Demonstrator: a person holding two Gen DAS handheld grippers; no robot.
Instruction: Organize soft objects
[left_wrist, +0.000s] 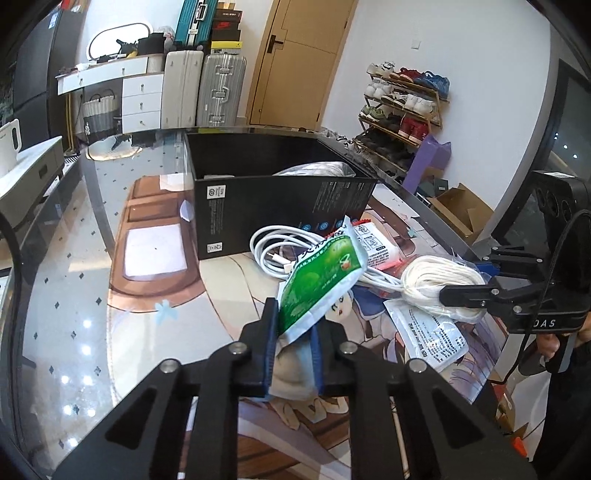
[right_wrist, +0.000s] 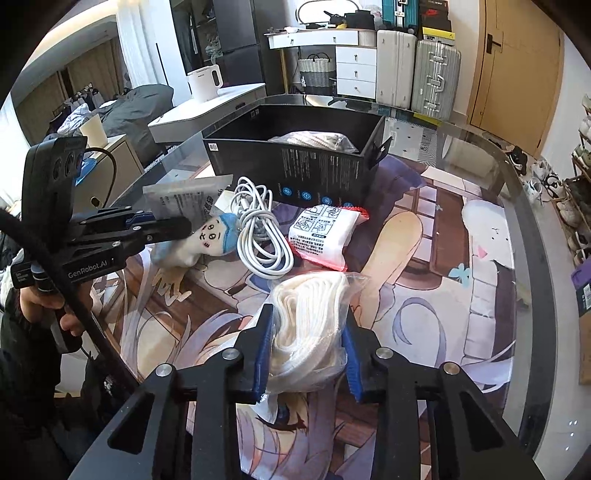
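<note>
The left tongs (left_wrist: 293, 332) are clamping the lower corner of a green-and-white plastic sachet (left_wrist: 320, 278), which is standing up from between the blue pads, and a small white plush doll with a blue cap (right_wrist: 207, 240) is sitting against the same pads; whether the doll is pinched too I cannot tell. The right tongs (right_wrist: 308, 332) are squeezing a bundle of white cord in a clear plastic bag (right_wrist: 310, 325), likely so both soft items can be carried together. Beyond them, toward the middle of the glass tabletop (left_wrist: 62, 295), a coiled white charging cable (right_wrist: 258, 236) and a white wet-wipe packet with red edging (right_wrist: 323, 236) are lying just beside each other. Behind these, nearer the far edge, an open black cardboard box (right_wrist: 317, 170) is waiting, apparently the destination, already holding a pale bagged bundle (right_wrist: 314, 138).
</note>
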